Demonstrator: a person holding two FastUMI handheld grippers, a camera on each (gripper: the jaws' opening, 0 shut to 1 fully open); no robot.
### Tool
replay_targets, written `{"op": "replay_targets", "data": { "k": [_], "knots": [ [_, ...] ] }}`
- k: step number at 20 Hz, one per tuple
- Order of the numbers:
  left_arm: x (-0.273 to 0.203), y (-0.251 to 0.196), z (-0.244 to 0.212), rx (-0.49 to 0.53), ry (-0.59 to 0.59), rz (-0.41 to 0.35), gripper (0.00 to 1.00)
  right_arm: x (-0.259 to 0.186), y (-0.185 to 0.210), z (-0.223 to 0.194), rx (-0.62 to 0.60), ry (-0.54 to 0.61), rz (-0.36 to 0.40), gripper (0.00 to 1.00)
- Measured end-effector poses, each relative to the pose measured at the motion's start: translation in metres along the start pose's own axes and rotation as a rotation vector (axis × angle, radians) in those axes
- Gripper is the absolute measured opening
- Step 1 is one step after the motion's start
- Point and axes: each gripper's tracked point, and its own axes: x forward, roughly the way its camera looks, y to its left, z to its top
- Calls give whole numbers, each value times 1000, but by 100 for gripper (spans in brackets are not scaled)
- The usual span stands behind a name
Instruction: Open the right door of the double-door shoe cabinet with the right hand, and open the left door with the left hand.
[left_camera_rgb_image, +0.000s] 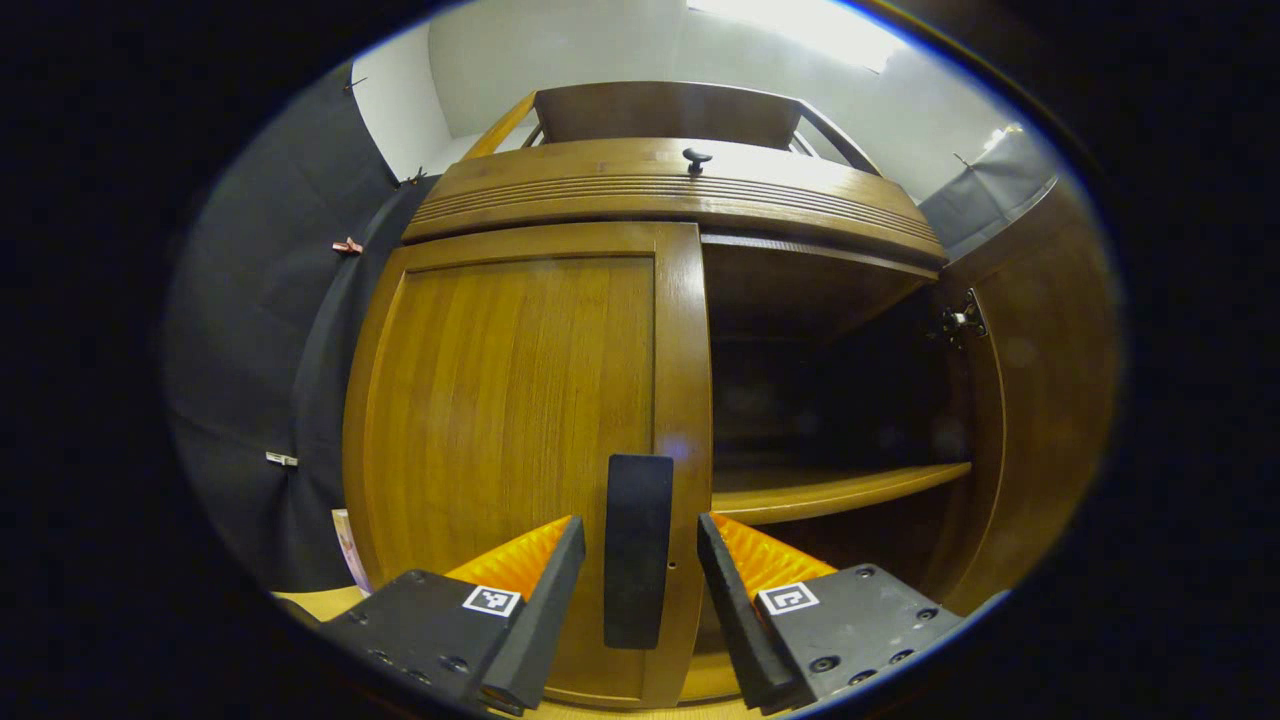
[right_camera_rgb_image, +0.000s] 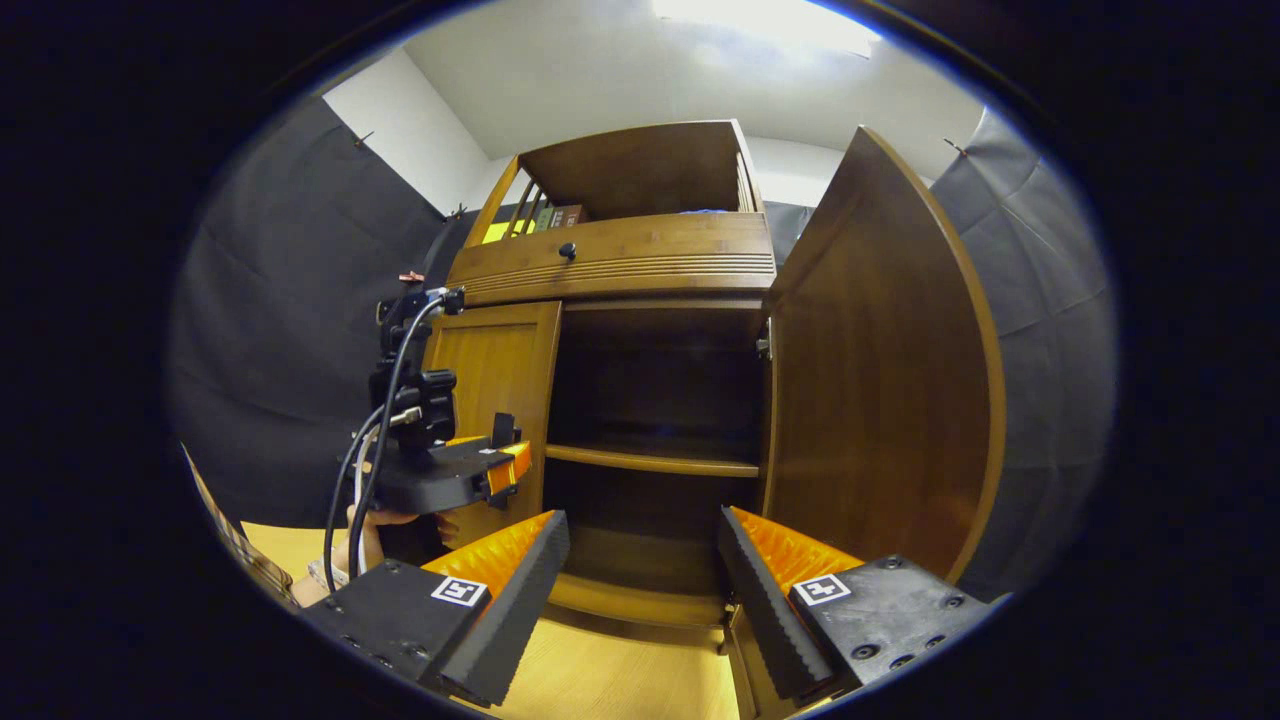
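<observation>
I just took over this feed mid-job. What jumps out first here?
The right door stands swung wide, baring the dark cabinet interior and its shelf. The left door is shut; the left gripper, jaws open, sits on either side of its dark handle. The right gripper hangs open before the opening.

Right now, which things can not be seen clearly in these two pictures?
- Left gripper view: left door bottom, cut off by the left claw.
- Right gripper view: left door handle, too small, partly behind the left claw.
- Both views: cabinet interior, too dark.
</observation>
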Motion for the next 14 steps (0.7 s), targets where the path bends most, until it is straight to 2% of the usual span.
{"op": "replay_targets", "data": {
  "k": [3,5,7,9,14],
  "knots": [
    [12,-5,1,7,-6,-27,63,3,3,-10,30,34,10,95],
    [11,-1,0,28,-5,6,58,2,0,-14,48,45,6,95],
    [15,6,2,41,-7,45,49,-1,-4,-15,49,48,-8,95],
    [14,4,2,29,-4,46,37,-2,-8,-17,40,52,-18,95],
    [14,4,1,47,19,44,31,-7,-7,-19,46,60,-16,95]
  ]
}}
